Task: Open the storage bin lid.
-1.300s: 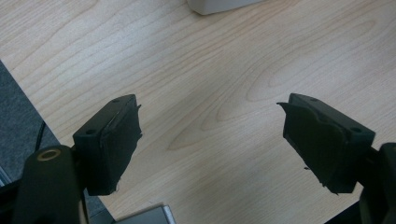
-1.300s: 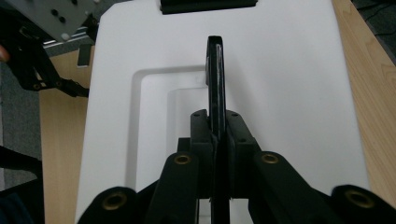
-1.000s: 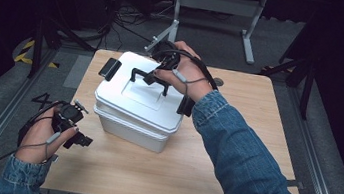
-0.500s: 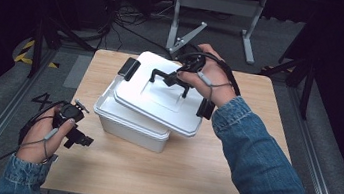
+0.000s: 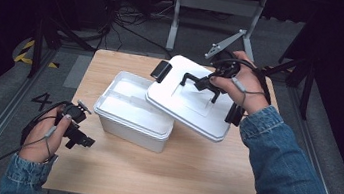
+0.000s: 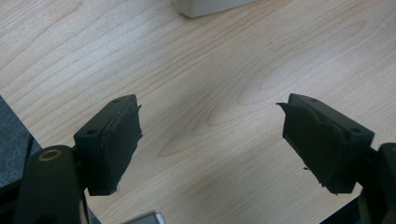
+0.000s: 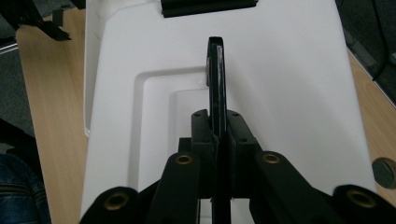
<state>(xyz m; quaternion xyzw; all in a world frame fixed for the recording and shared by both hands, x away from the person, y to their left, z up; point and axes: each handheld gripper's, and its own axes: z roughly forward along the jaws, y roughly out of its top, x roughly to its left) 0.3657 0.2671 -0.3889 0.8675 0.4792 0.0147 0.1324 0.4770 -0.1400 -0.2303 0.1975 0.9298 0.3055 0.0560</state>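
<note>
The right gripper [image 7: 218,140] has its jaws clamped on the black handle [image 7: 215,79] of the white lid [image 5: 195,100], held tilted over the open box's [image 5: 130,109] right end, mid-tabletop. Keep it level and carry it to the right edge. The left gripper [image 6: 210,140], jaws wide, idles near the front-left corner.

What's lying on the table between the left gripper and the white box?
Nothing: the high view shows bare wooden table between the left gripper and the white box.

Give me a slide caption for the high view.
Right gripper lifts the white lid by its black handle off the storage box.
</note>
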